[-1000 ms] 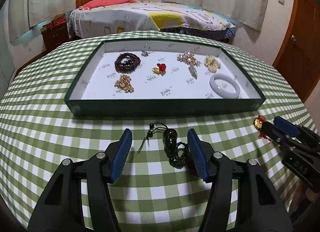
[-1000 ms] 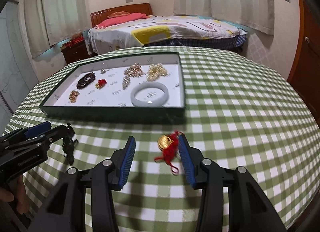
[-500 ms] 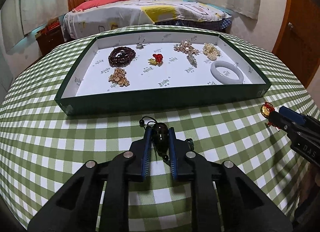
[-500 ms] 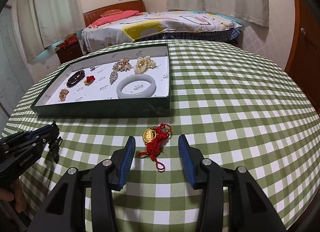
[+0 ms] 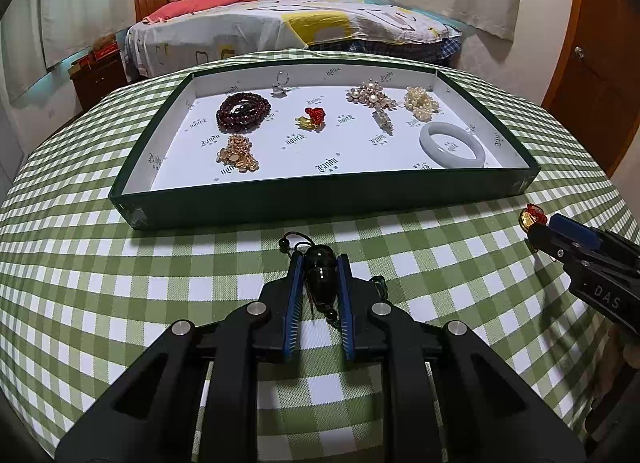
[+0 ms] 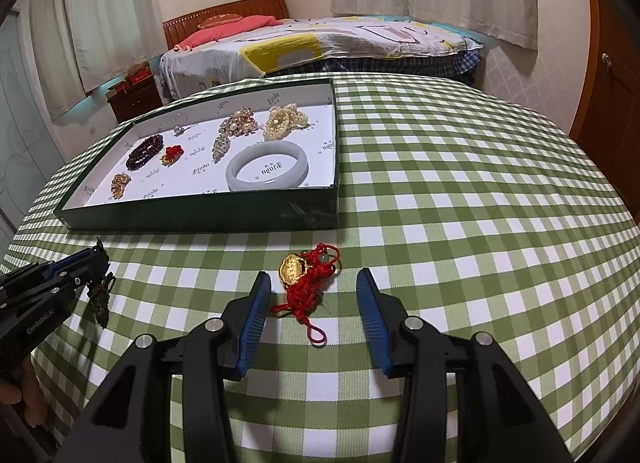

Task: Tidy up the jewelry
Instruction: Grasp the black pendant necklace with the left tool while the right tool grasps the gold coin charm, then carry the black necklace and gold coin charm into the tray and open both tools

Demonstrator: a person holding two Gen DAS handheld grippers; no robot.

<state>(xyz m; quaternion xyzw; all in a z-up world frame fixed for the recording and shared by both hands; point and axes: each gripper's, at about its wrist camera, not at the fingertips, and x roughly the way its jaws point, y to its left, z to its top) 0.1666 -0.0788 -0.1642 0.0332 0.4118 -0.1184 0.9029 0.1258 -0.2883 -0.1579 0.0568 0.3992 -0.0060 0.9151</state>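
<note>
Gripping the dark pendant (image 5: 320, 275) between its blue pads, the left gripper (image 5: 319, 263) has just closed its jaws narrow around the glossy bead, with the black cord (image 5: 298, 241) trailing out in front and a knotted tail hanging behind the pads. The pendant sits just in front of the green tray (image 5: 320, 199), on the checked tablecloth (image 5: 120, 283).

To do this lift well, I judge the left hand should rise straight up first, so the loose cord clears the cloth without snagging, then carry the pendant over the tray's near wall. A bare patch of the white lining shows in the front middle, between the gold beads (image 5: 237, 153) and the pale bangle (image 5: 452, 143) (a fair spot, since nothing lies there). The smooth bead may slip, so a slow, level move seems wise.

Further right, the gold charm with red cord (image 6: 308, 275) lies on the cloth, well short of the tray's right corner. The right gripper (image 6: 314, 295) hovers with its jaws wide on either side of the red tassel, the pads not touching it. For that pick, closing on the knotted red bundle just behind the gold piece looks safer than pinching the thin loop at the tail, which would let the charm swing.
</note>
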